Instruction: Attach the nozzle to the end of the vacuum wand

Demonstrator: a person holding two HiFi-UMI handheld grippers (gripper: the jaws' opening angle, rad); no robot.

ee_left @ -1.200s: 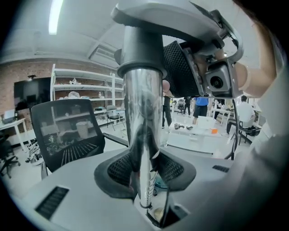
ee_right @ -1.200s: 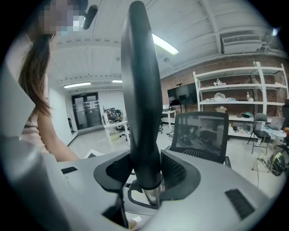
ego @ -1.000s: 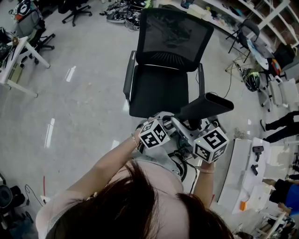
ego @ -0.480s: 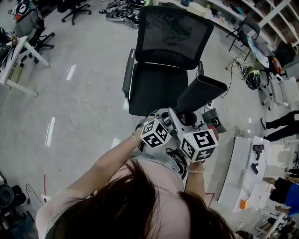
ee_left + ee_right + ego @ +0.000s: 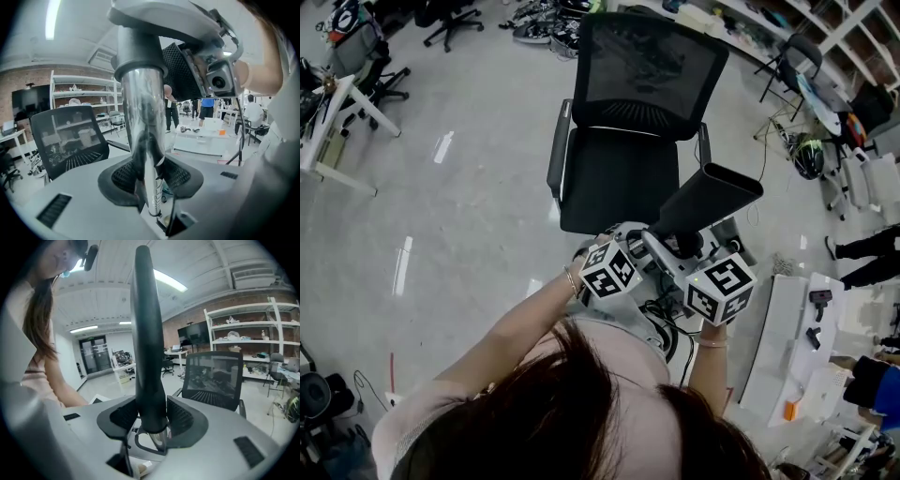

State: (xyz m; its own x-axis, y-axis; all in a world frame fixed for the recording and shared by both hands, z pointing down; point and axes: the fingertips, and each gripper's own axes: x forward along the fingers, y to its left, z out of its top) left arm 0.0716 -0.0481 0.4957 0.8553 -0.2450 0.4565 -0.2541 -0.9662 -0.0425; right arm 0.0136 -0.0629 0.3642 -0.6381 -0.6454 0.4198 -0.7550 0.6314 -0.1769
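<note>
DESK: Held in which tongs?

FIELD: Pinched tight in the left gripper (image 5: 150, 178), the chrome vacuum wand (image 5: 143, 117). Clamped in the right gripper (image 5: 151, 420), the dark nozzle (image 5: 147, 343), narrow neck down between the pads. From the head view, up at 2 o'clock of the 2 marker cubes (image 5: 609, 270), with the flared mouth aimed off toward 1 o'clock.

DESK: Joined yet?

FIELD: Cannot tell, with the joint hidden behind the cubes. Probably mid-fit.

DESK: How to finish cleanly?

FIELD: Line up neck and tube end on 1 axis. Push straight in, with only a slight twist. Keep both grips firm against slipping on the polished metal. Tug gently afterwards to check the seat.

DESK: Room to work?

FIELD: Tight ahead, with an office chair (image 5: 619, 178) at 12 o'clock, just beyond the nozzle mouth. Edge of a white table (image 5: 778, 347) at 4 o'clock. Open floor (image 5: 459, 216) from 8 to 11 o'clock. Better to swing that way than forward.
</note>
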